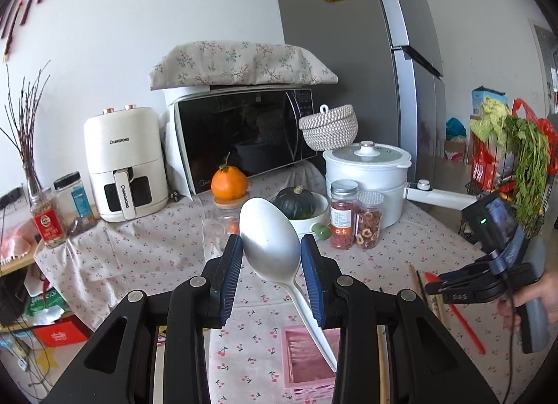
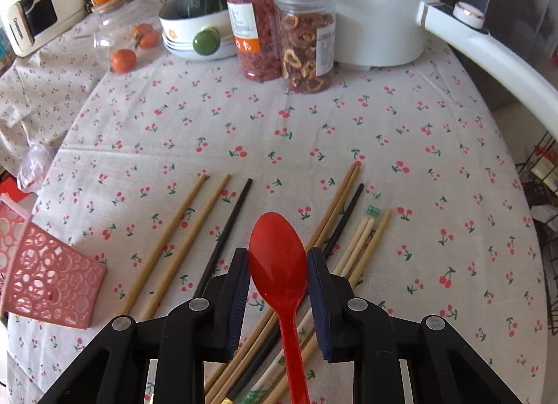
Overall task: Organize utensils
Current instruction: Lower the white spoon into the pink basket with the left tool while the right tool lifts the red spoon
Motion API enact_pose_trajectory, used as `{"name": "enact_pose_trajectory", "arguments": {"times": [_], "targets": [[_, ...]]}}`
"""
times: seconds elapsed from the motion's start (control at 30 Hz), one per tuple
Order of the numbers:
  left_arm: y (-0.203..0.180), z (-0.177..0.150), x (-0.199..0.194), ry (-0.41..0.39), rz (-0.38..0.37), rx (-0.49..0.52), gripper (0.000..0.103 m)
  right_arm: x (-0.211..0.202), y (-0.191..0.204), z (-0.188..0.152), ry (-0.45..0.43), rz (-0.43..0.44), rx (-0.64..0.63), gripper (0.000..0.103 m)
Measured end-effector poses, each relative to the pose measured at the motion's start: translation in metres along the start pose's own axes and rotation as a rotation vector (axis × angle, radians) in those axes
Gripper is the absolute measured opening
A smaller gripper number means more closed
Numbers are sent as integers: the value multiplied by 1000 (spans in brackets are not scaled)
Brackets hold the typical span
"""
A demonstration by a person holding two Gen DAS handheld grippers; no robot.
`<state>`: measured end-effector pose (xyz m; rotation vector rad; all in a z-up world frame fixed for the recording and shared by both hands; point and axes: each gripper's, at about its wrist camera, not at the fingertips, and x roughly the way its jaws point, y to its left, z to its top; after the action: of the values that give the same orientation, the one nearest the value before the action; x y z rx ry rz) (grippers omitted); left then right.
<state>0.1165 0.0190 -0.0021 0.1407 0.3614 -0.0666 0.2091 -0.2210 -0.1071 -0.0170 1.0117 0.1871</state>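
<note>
Right wrist: tablecloth (image 2: 314,132) bare beyond chopsticks (image 2: 216,226).

Right gripper (image 2: 278,266) clamps a red plastic spoon (image 2: 279,257) by the bowl. Chopsticks (image 2: 181,240) lie scattered on the cherry-print tablecloth (image 2: 314,125). Pink perforated basket (image 2: 45,282) sits at left.

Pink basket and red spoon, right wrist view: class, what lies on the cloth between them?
Right wrist view: between the pink basket and the red spoon lie two wooden chopsticks and one black chopstick on the tablecloth.
</note>
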Motion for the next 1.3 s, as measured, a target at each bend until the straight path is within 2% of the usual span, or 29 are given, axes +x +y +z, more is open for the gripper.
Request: {"name": "enact_pose_trajectory", "arguments": {"times": [0.23,0.33,0.4,0.6,0.7,0.87,1.0,1.1,1.3], "targets": [[-5,-19,39,103,18,36,37,-49,24,-8,-144,47,4,28],[-4,-23,50,153,-8,28,39,-68,33,-8,-206,79,36,29],[-3,-25,57,202,-20,13,53,-81,38,-8,-242,102,57,29],[15,-21,49,258,-41,-57,62,-111,63,-2,-356,175,115,29],[28,-19,36,290,-23,-78,69,-120,80,6,-419,220,142,29],[51,-26,18,384,13,-107,70,-118,115,22,-507,258,164,29],[70,-37,11,464,11,-154,70,-106,133,31,-558,278,215,29],[80,-41,5,482,-15,-184,70,-97,143,35,-613,265,240,29],[95,-44,-2,486,7,-173,70,-78,154,35,-668,188,270,30]]}}
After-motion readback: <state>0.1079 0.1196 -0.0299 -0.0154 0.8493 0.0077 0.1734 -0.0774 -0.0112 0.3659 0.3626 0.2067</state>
